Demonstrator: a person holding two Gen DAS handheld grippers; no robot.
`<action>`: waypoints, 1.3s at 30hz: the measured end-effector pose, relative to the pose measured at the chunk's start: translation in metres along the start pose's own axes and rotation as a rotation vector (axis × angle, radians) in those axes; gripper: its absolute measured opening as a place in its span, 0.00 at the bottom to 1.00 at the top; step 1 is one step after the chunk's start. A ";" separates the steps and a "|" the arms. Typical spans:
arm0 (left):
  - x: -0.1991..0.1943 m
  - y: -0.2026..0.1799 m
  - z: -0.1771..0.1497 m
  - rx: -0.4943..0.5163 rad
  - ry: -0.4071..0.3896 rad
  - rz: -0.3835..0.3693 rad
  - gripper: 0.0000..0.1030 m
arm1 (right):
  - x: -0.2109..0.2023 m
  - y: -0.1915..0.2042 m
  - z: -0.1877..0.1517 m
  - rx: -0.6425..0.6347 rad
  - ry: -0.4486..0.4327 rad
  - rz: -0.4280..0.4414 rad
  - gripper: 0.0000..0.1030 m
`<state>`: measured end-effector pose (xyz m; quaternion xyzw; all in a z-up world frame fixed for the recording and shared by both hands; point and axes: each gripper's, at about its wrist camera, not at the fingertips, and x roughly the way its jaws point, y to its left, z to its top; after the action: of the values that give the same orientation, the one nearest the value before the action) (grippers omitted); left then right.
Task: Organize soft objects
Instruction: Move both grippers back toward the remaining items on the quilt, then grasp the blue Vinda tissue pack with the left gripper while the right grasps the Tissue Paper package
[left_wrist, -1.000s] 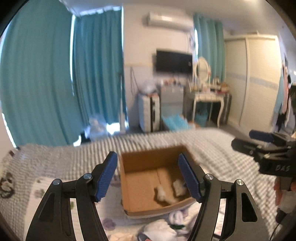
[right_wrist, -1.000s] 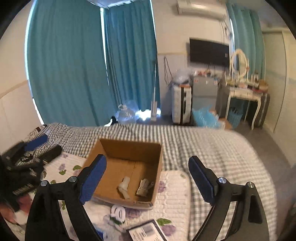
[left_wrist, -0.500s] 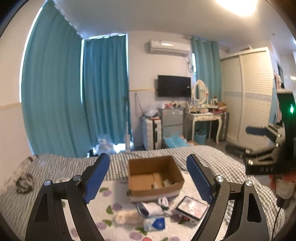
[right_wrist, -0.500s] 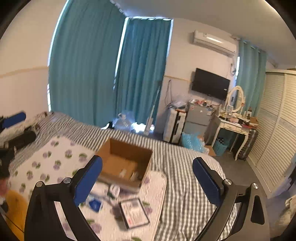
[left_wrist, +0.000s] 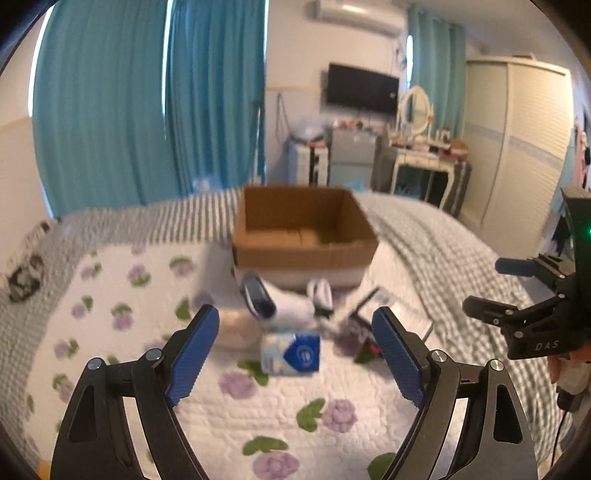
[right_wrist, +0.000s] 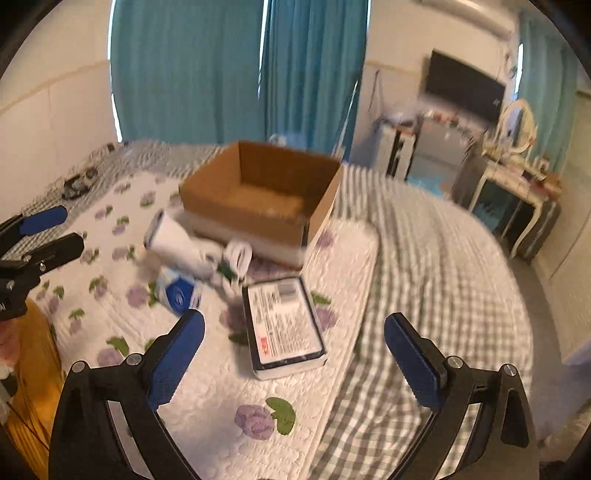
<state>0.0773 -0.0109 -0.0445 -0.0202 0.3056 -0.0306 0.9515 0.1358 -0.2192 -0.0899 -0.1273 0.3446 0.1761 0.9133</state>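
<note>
A bed (left_wrist: 424, 236) in a teal-curtained room carries a cardboard box (left_wrist: 301, 229). Only the right view shows the flat packet (right_wrist: 282, 325) plainly. Both tools, left tool (left_wrist: 295, 354) and right tool (right_wrist: 293, 354), are spread, empty.

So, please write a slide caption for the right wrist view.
Open right gripper above a flat box on the quilt, cardboard box behind.

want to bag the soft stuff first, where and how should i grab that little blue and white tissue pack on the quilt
Grip the tissue pack across its short width, at the middle of its body, coming down from above with the left gripper, which is open and already frames it. The pack looks to lie flat on the quilt, soft and squashable, with bare quilt on its near side; the white sock crowds its far side.
</note>
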 end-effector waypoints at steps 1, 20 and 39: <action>0.014 -0.002 -0.007 -0.009 0.030 0.003 0.84 | 0.010 -0.001 -0.002 -0.005 0.017 0.008 0.95; 0.126 -0.001 -0.063 -0.024 0.277 0.058 0.84 | 0.153 -0.014 -0.023 -0.018 0.235 0.088 0.95; 0.148 -0.005 -0.063 0.044 0.299 0.056 0.70 | 0.151 0.006 -0.017 -0.026 0.202 0.086 0.79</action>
<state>0.1606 -0.0274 -0.1817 0.0140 0.4434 -0.0136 0.8961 0.2289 -0.1842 -0.2048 -0.1414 0.4376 0.2058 0.8638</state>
